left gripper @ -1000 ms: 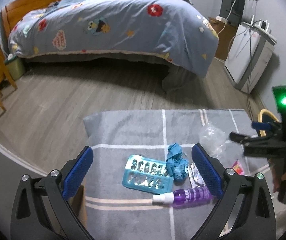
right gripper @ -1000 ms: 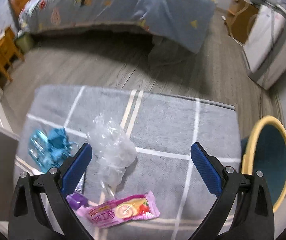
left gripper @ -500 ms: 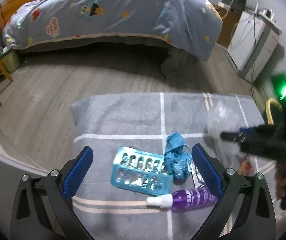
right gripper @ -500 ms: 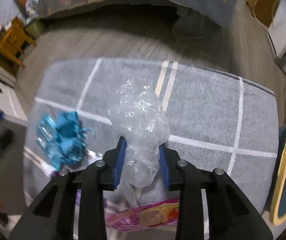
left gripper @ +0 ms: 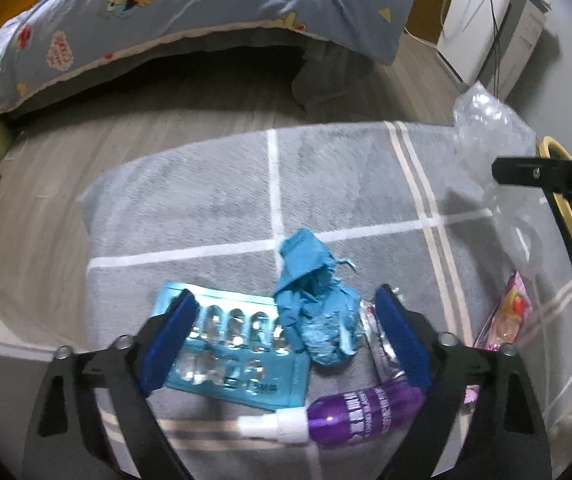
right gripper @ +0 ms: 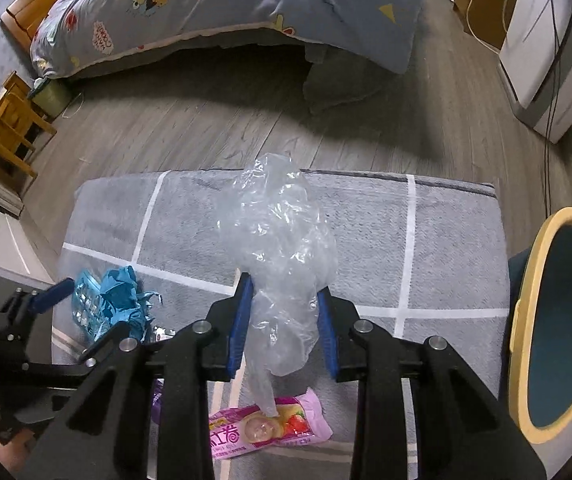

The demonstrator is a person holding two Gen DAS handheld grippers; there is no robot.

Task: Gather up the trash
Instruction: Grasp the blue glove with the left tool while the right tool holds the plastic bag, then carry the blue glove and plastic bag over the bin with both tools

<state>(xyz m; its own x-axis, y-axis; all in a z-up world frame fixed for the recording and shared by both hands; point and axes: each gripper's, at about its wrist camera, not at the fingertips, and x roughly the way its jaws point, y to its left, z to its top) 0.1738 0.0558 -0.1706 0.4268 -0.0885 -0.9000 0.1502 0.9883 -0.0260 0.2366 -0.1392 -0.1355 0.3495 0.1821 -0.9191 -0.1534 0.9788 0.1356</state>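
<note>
My right gripper (right gripper: 284,326) is shut on a crumpled clear plastic bag (right gripper: 278,236), held just above the grey rug (right gripper: 369,216); the bag's tail hangs down to a pink snack wrapper (right gripper: 270,428). My left gripper (left gripper: 286,340) hovers low over the rug, its jaws closing around a crumpled blue glove (left gripper: 313,304) and a teal blister pack (left gripper: 230,348), with no pad pressing on either. A silver foil wrapper (left gripper: 373,332) and a purple bottle (left gripper: 357,412) lie by its right finger. The left view shows the bag (left gripper: 485,128) and wrapper (left gripper: 509,316) at the right.
A yellow-rimmed bin (right gripper: 561,320) stands off the rug's right edge. A bed with a blue quilt (right gripper: 246,4) fills the background, with a grey cloth (right gripper: 341,80) on the wood floor beside it. A white appliance with cables (right gripper: 549,52) is far right, wooden furniture (right gripper: 2,128) far left.
My right gripper closed on the clear bag and lifted it off the rug. My left gripper dropped closer to the glove and blister pack, and its jaws narrowed a little.
</note>
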